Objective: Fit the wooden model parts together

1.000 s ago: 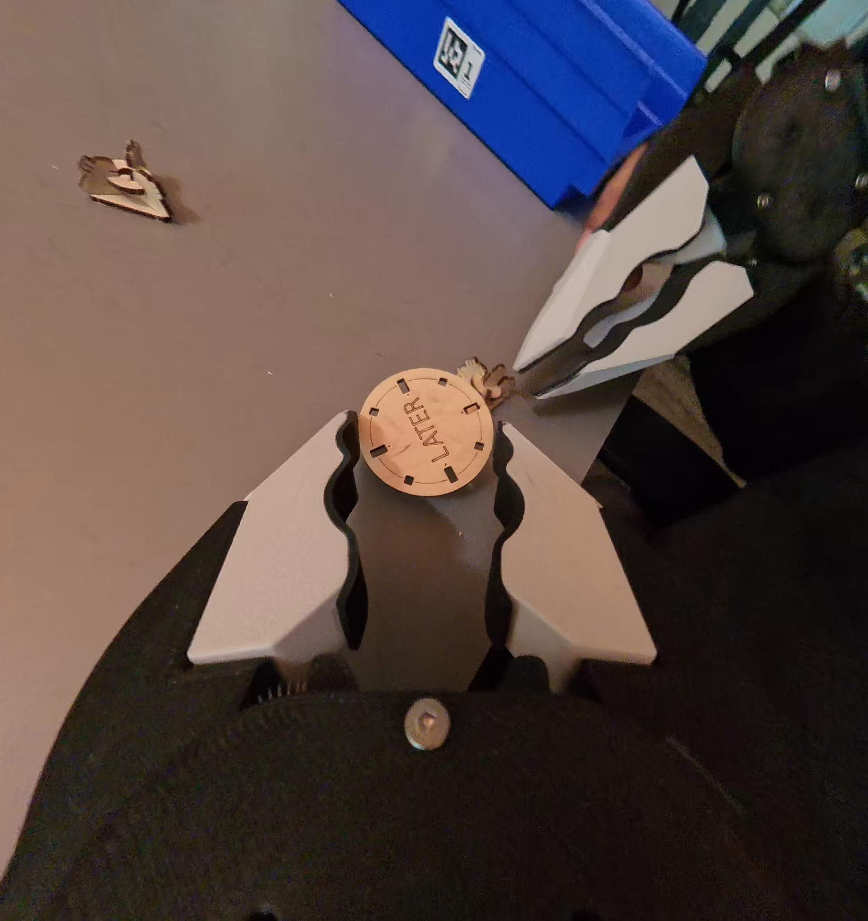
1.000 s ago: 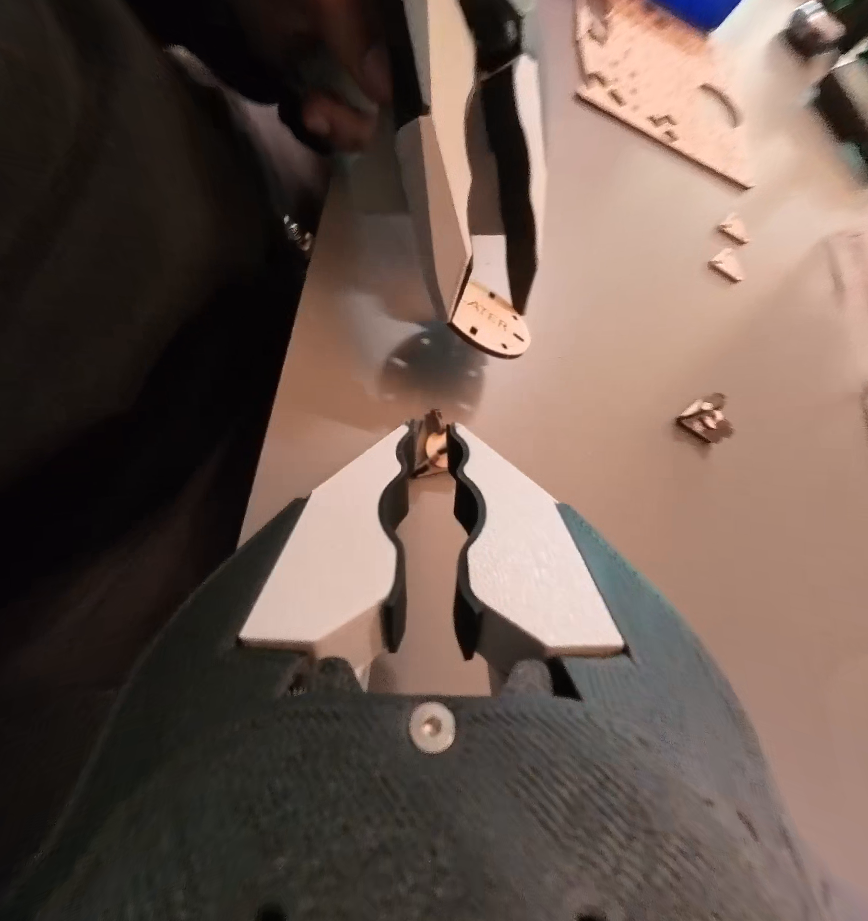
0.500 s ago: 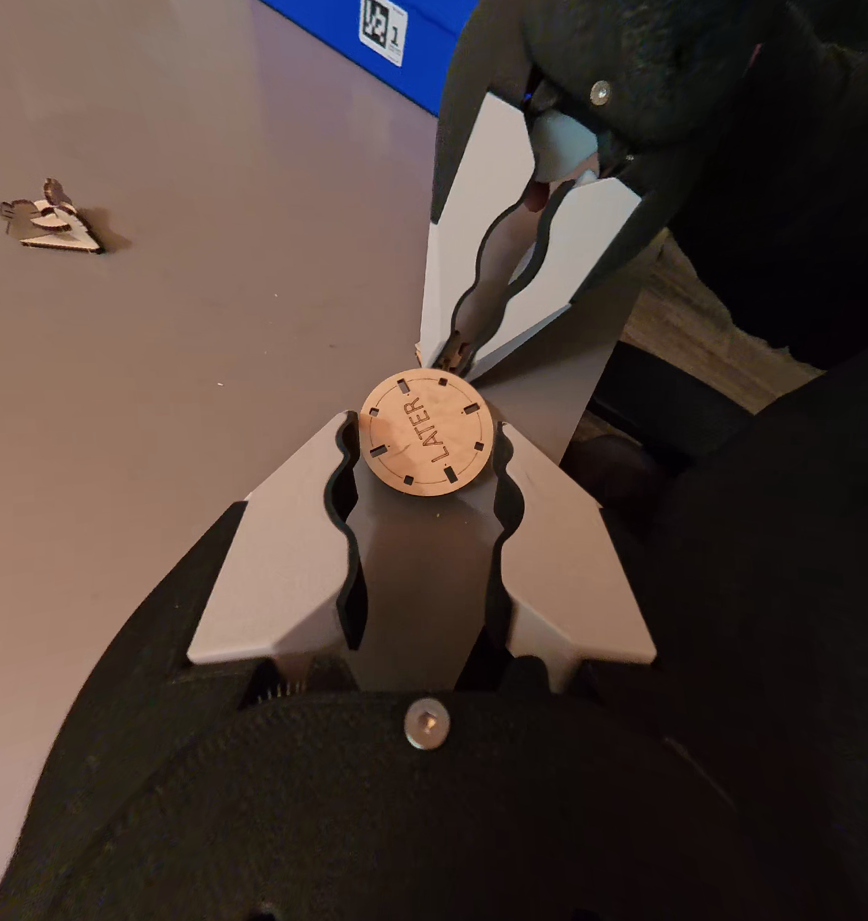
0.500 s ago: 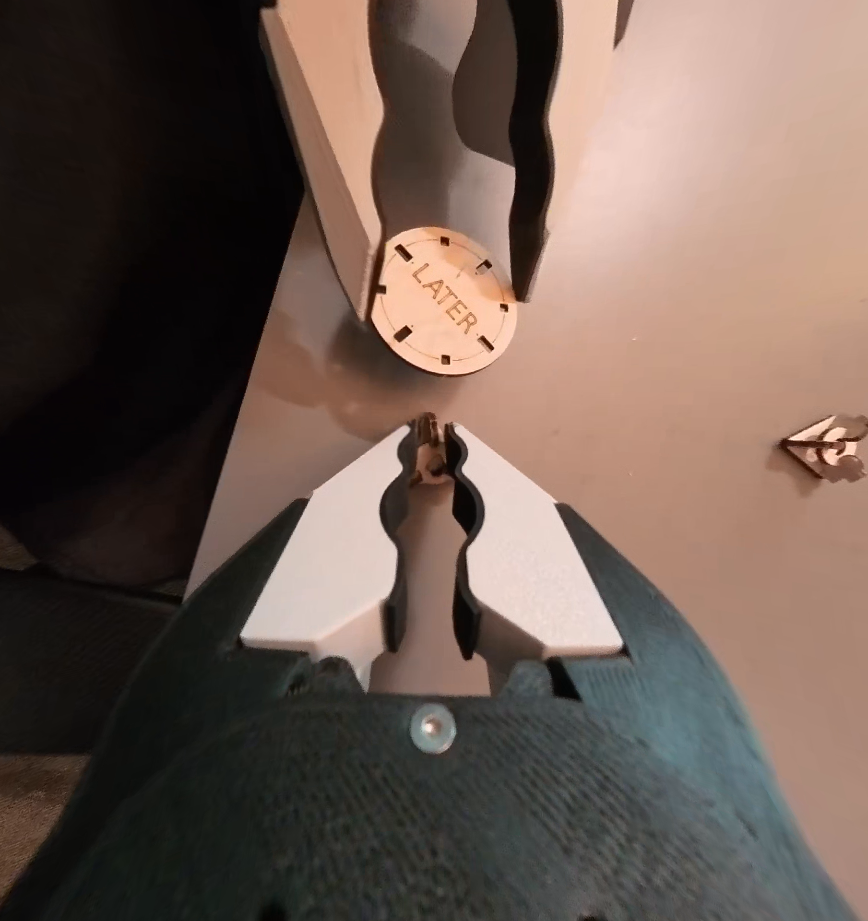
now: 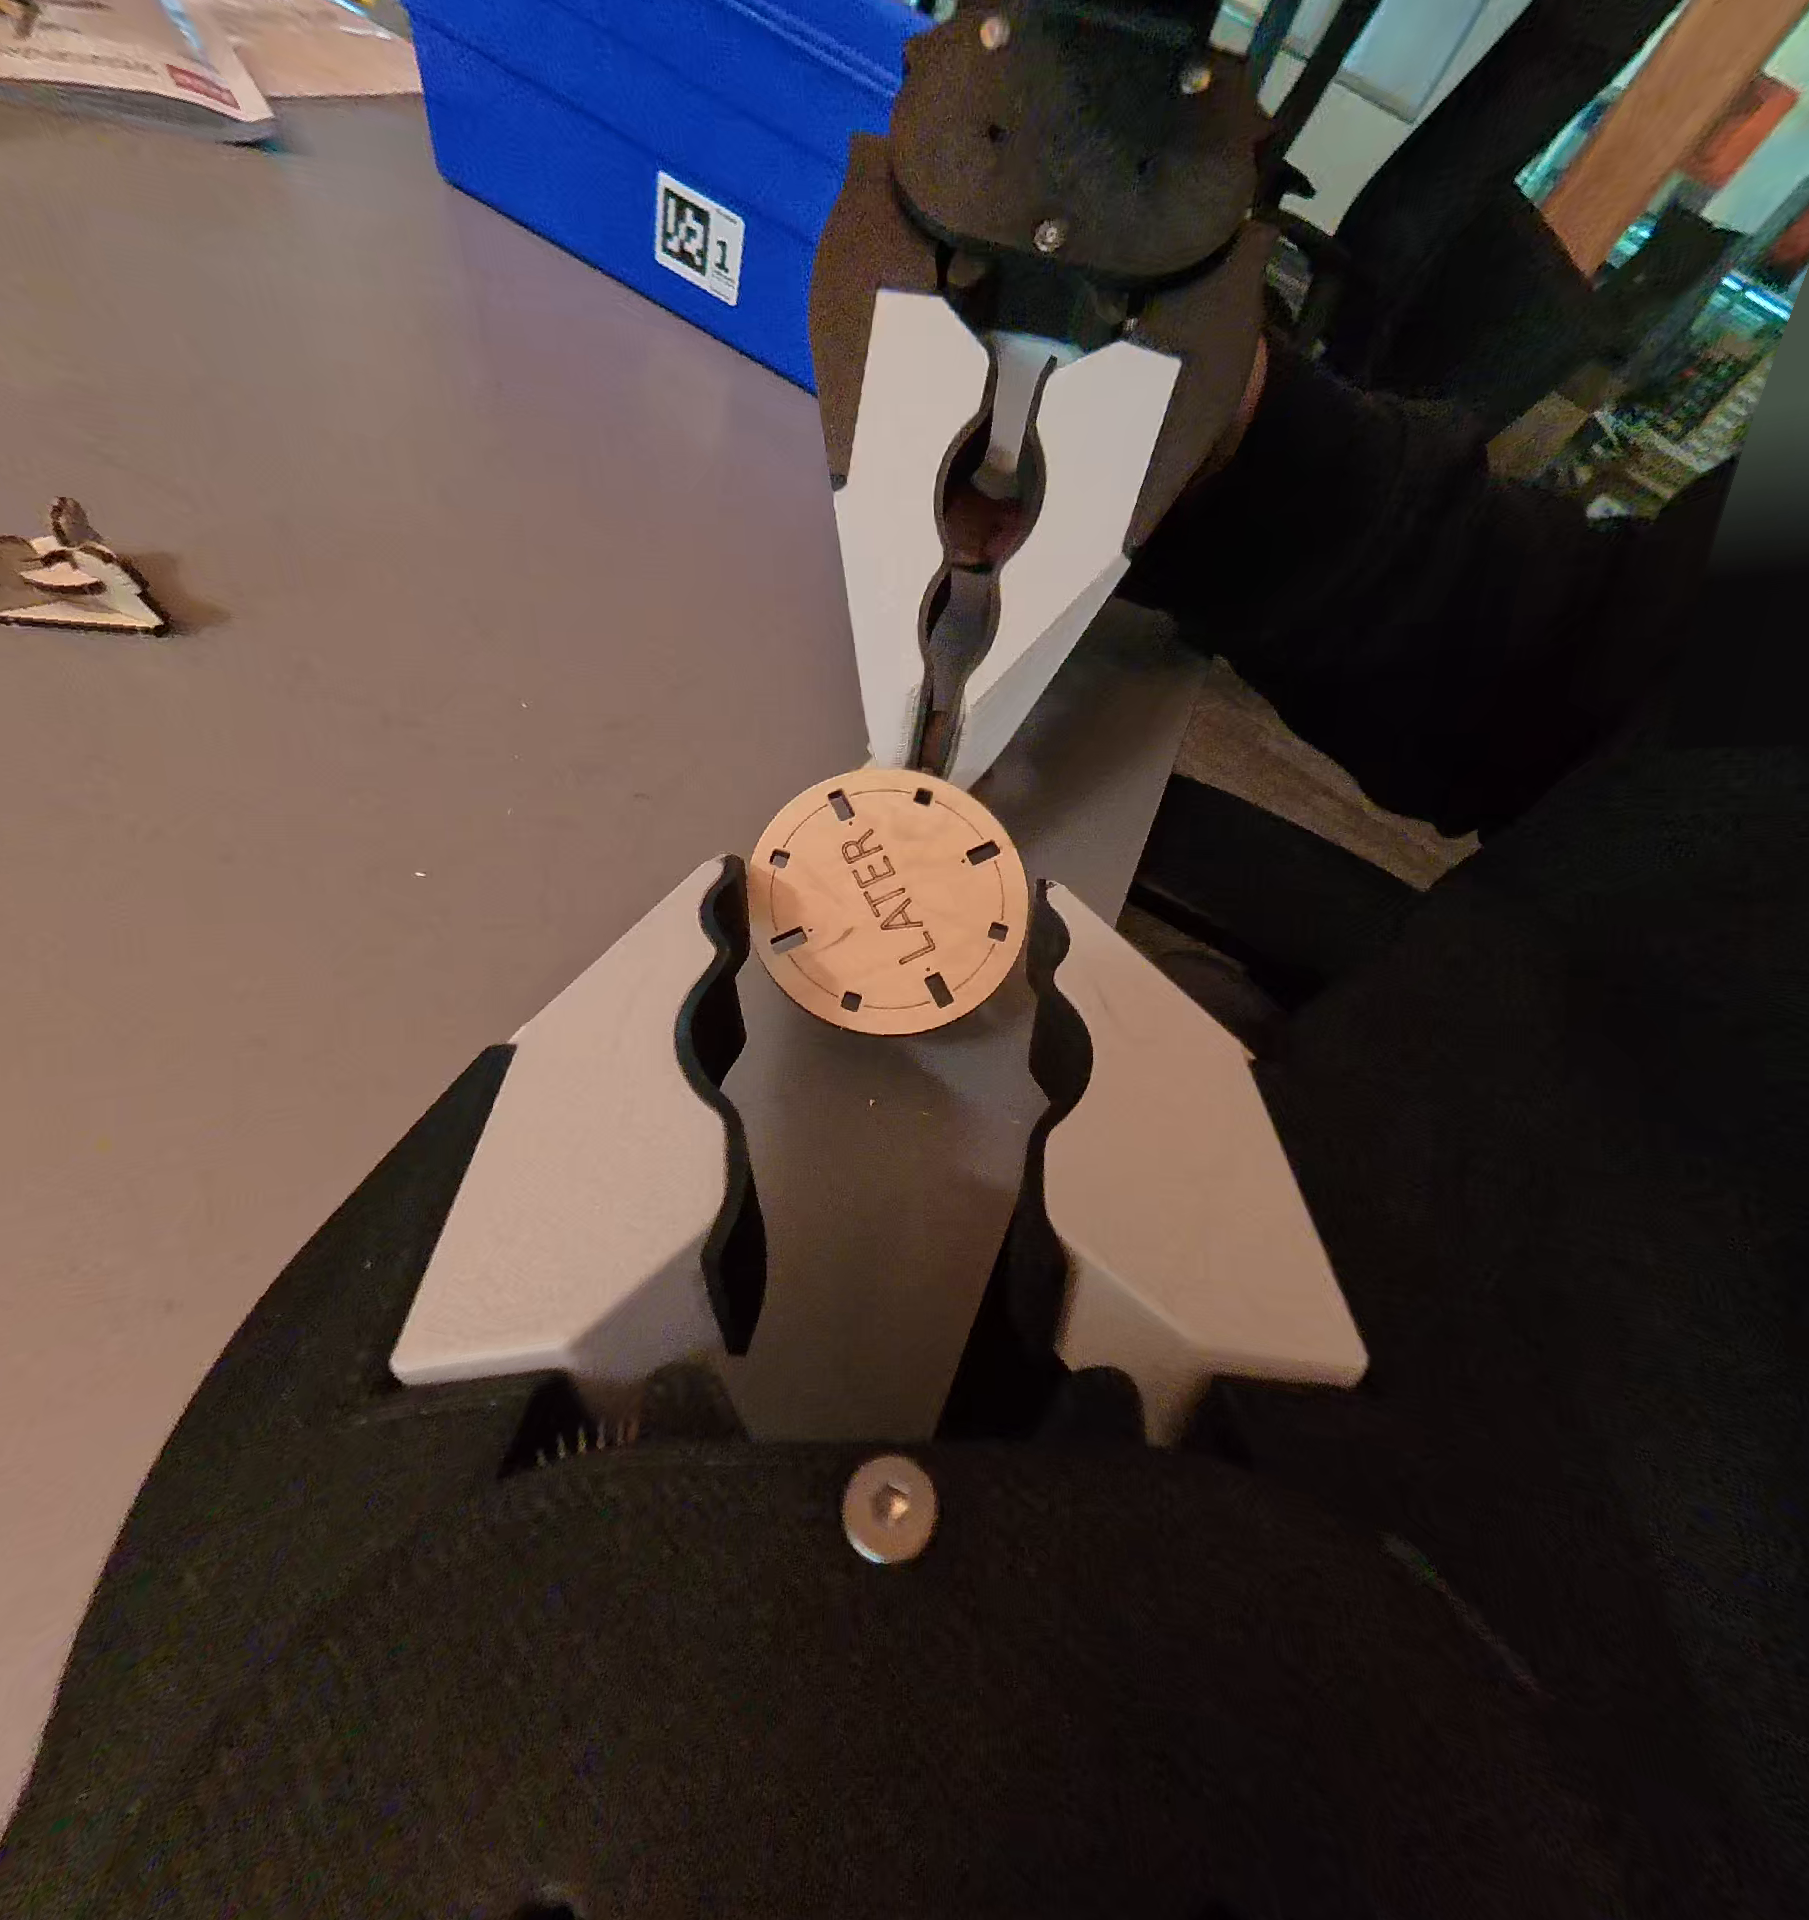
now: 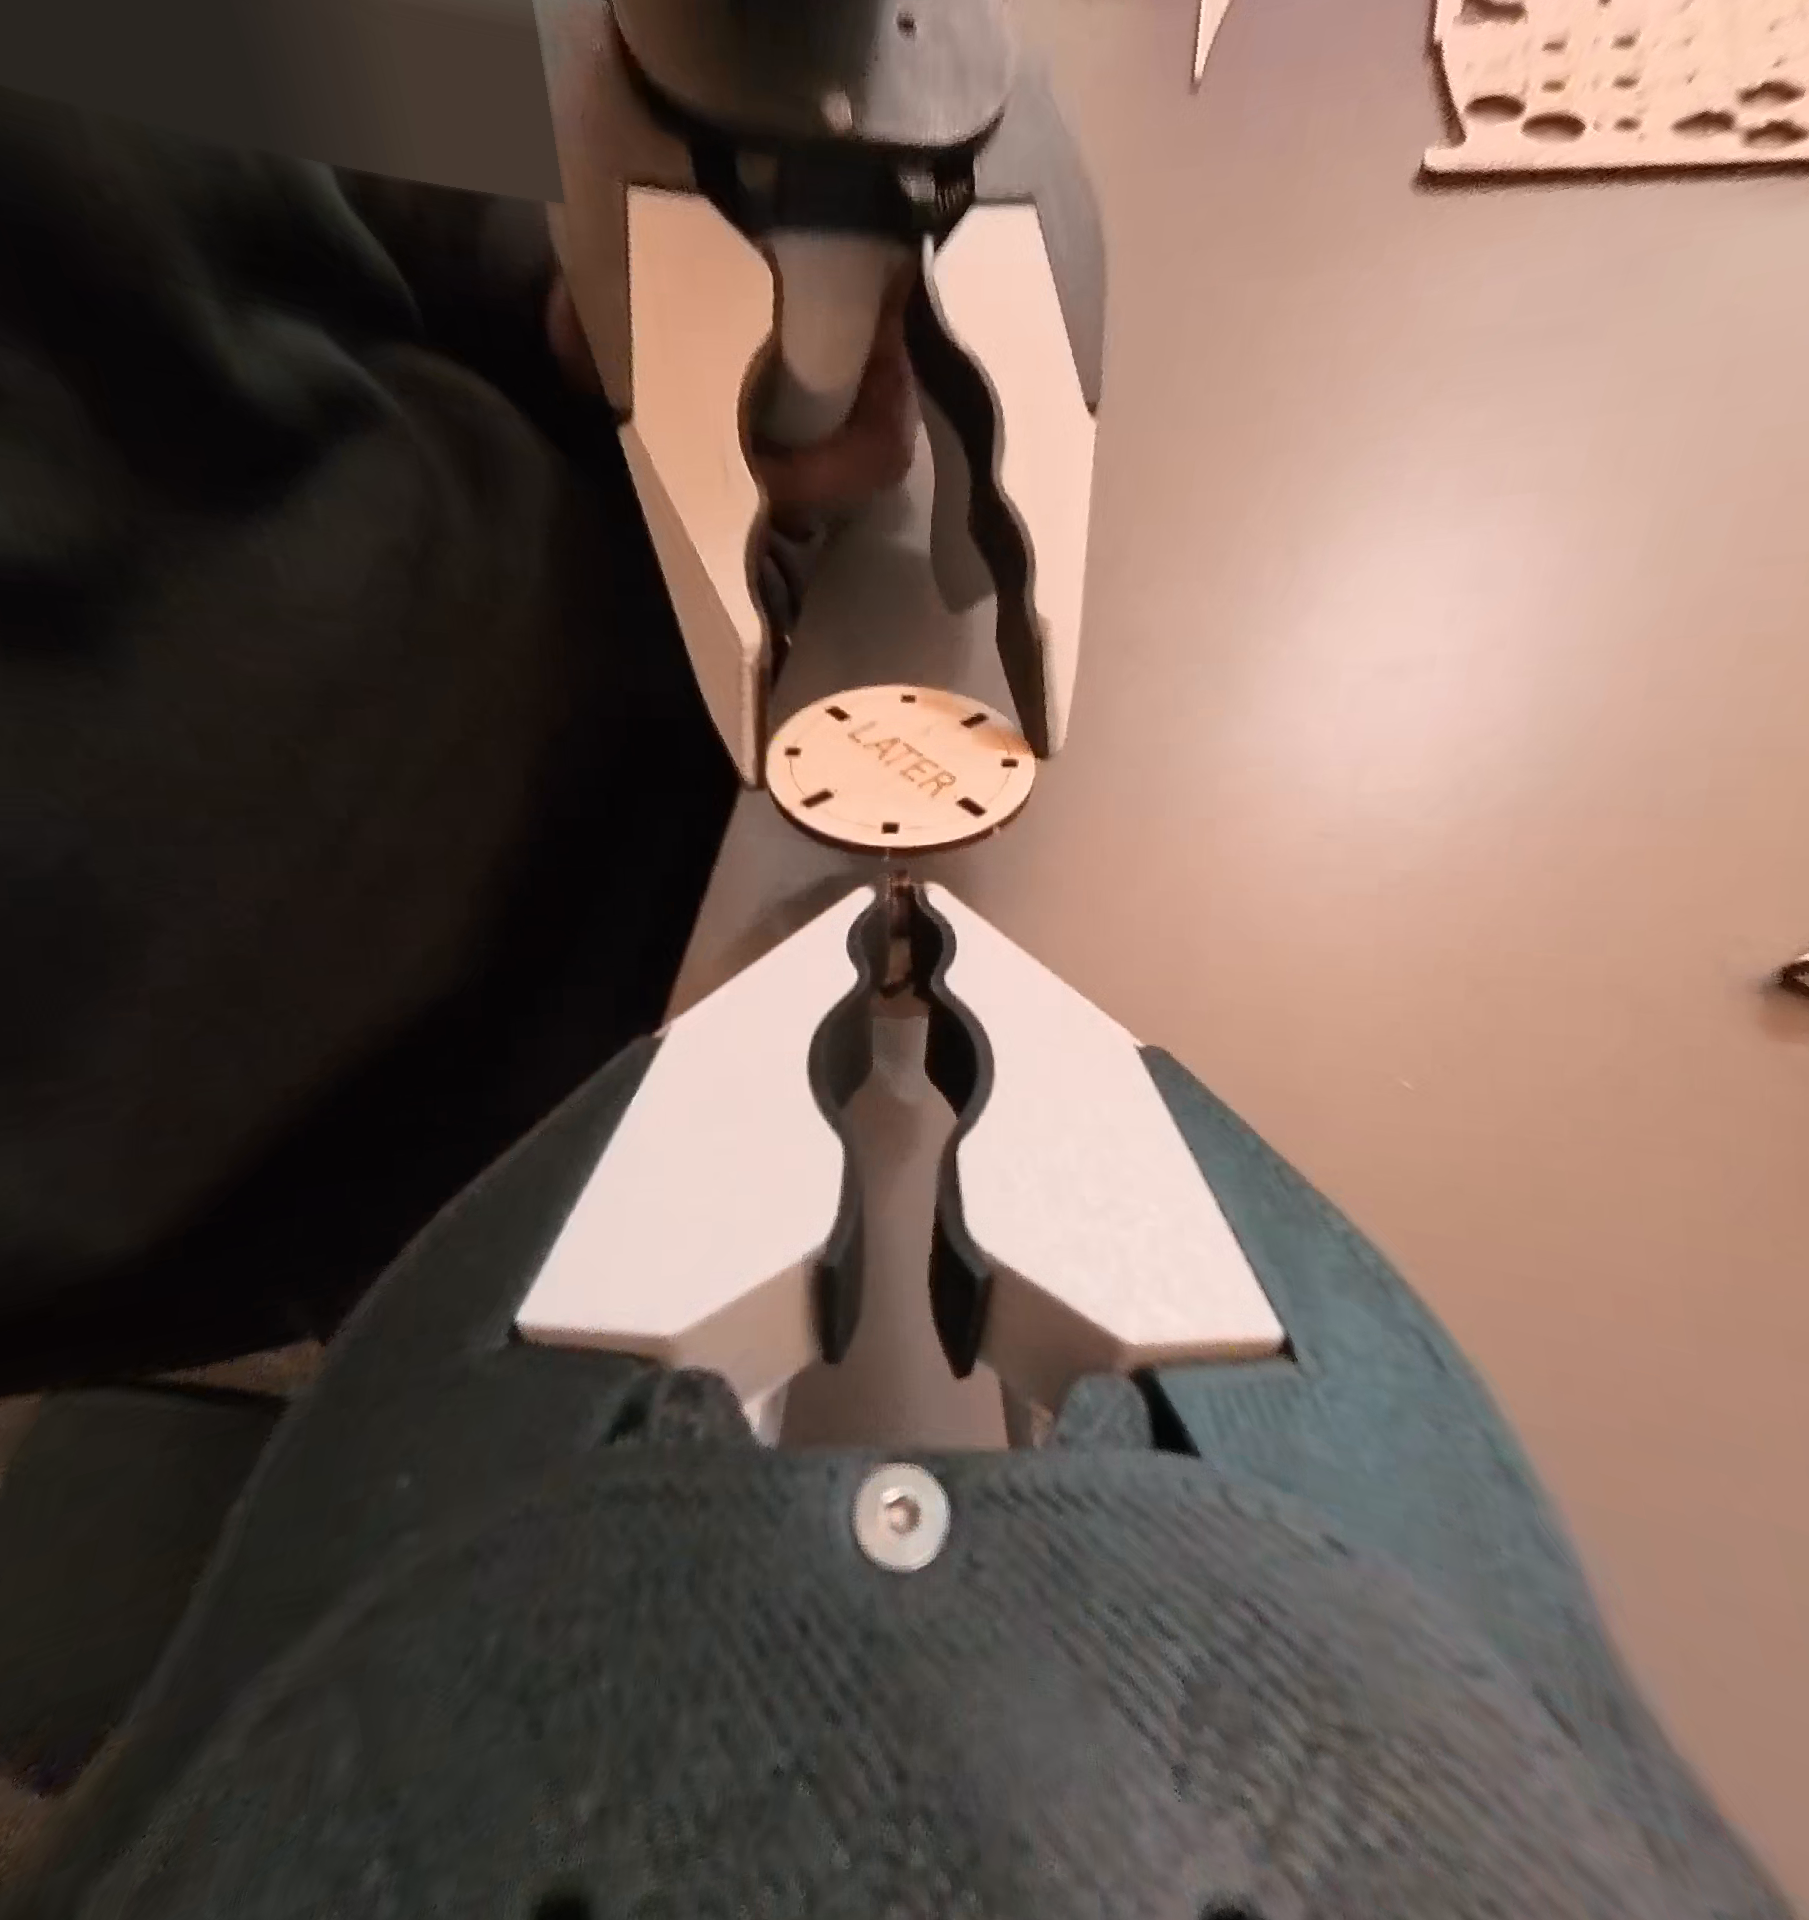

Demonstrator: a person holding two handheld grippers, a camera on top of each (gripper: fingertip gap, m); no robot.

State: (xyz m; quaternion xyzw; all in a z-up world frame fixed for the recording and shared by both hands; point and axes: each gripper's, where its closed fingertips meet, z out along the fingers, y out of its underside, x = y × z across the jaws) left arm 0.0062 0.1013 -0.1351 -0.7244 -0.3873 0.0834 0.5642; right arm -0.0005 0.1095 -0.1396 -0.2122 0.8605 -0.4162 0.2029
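Observation:
My left gripper [image 5: 889, 899] is shut on a round wooden disc [image 5: 889, 904] with small slots round its rim, held flat above the grey table [image 5: 360, 675]. The disc also shows in the right wrist view [image 6: 900, 784], between the left gripper's fingertips [image 6: 760, 764]. My right gripper [image 6: 895, 896] is shut on a small thin wooden piece [image 6: 895, 920], seen edge-on at its tips. It faces the left gripper tip to tip, and the piece almost touches the disc's rim. In the left wrist view the right gripper [image 5: 941, 753] stands just behind the disc.
A blue bin [image 5: 619, 135] with a tag stands at the back of the table. A small arrow-shaped wooden assembly [image 5: 58, 587] lies to the left. A cut-out wooden sheet [image 6: 1648, 94] lies farther off. Papers [image 5: 100, 62] lie at the far left. A person's dark clothing borders the table edge. My left and right fingertips are right by each other.
The right gripper has swung round to face the left one tip to tip and come close to the disc's rim. Its fingers have closed tighter on the small piece. The disc stays gripped.

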